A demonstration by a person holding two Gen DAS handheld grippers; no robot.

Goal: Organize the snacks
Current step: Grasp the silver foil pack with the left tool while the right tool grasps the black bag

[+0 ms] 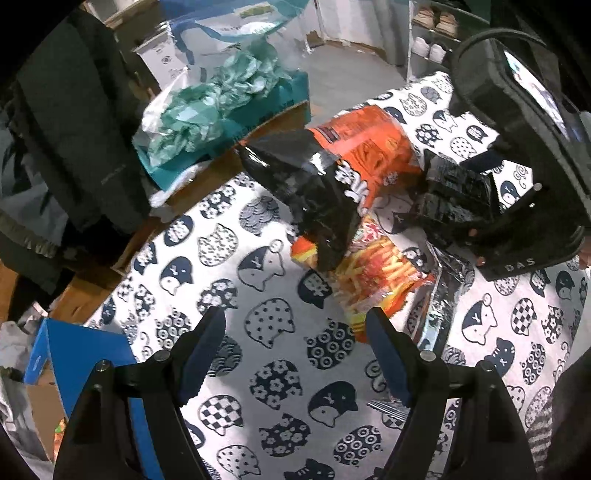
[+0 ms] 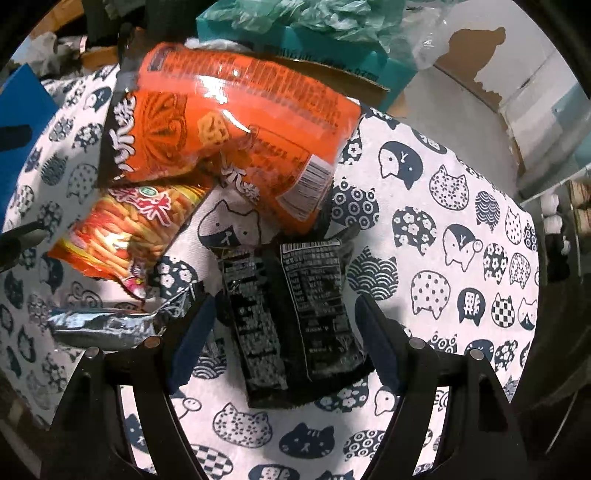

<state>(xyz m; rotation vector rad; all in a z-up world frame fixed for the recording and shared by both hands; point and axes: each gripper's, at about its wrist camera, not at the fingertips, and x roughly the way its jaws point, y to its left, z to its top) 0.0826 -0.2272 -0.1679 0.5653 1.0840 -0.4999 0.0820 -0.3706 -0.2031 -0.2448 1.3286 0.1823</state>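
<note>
Right gripper jaws stand apart, straddling the black snack packet without contact; left gripper likewise apart over bare cat-print tablecloth. Large orange crisp bag heads the pile: judged light, crushable, slippery film; grasp by the seam.

You're working in a lived-in home, in what looks like an entry or storage corner. The table wears a cat-print cloth, a shoe rack with pairs of sneakers stands against the far wall, and around you sit cardboard boxes, crumpled green plastic bags, and a dark jacket hanging nearby.
</note>
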